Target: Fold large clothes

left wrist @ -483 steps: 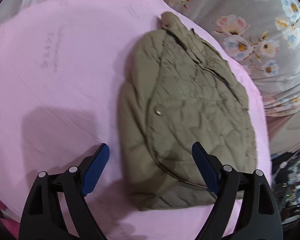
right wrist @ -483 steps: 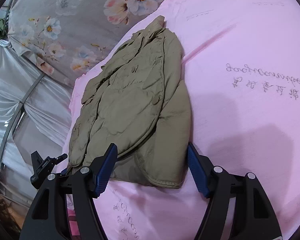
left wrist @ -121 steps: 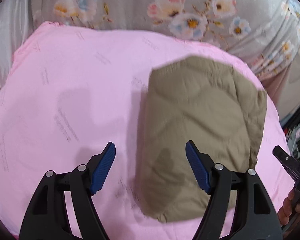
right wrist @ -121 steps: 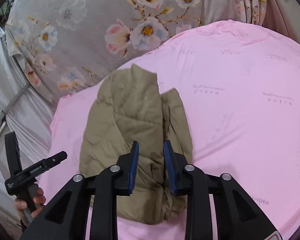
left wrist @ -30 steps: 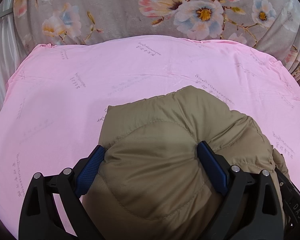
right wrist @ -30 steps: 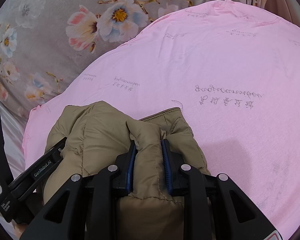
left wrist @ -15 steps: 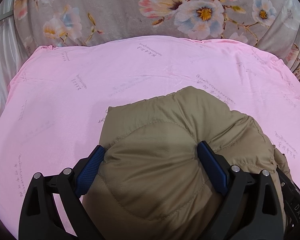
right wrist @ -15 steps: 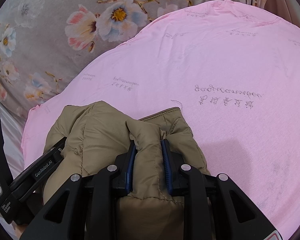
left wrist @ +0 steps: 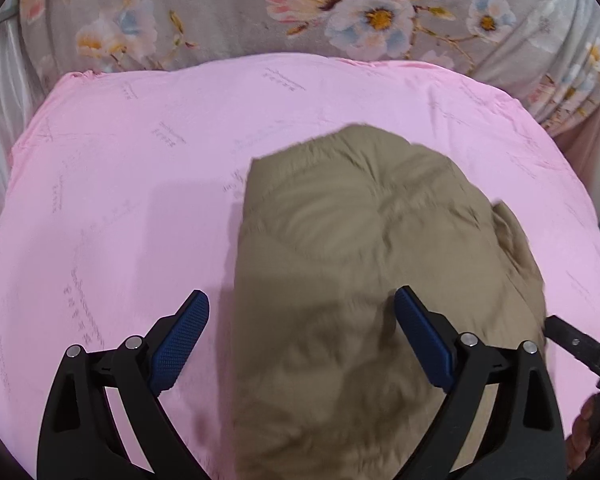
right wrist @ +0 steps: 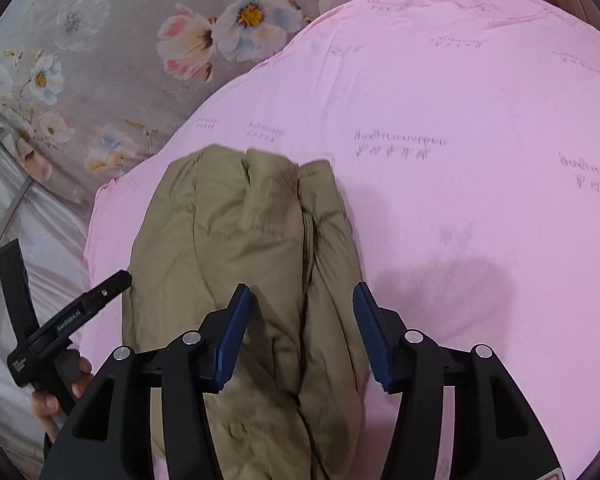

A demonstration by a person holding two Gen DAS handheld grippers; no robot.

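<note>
An olive quilted jacket [left wrist: 372, 264] lies folded into a compact bundle on the pink sheet [left wrist: 132, 184]. My left gripper [left wrist: 300, 336] is open and raised above the bundle's near left part, touching nothing. In the right wrist view the same jacket [right wrist: 244, 248] shows its stacked folded edges. My right gripper [right wrist: 302, 328] is open above the bundle's near right edge, holding nothing. The left gripper's black body [right wrist: 64, 320] and the hand holding it show at the left of the right wrist view.
A grey floral cloth [left wrist: 340, 12] hangs behind the pink sheet. The sheet's left edge drops to pale silvery fabric [right wrist: 4, 208]. The right gripper's black tip [left wrist: 580, 348] shows at the right edge of the left wrist view.
Both grippers have let go of the jacket, opened and pulled up and back. The bundle now lies free on the sheet.
</note>
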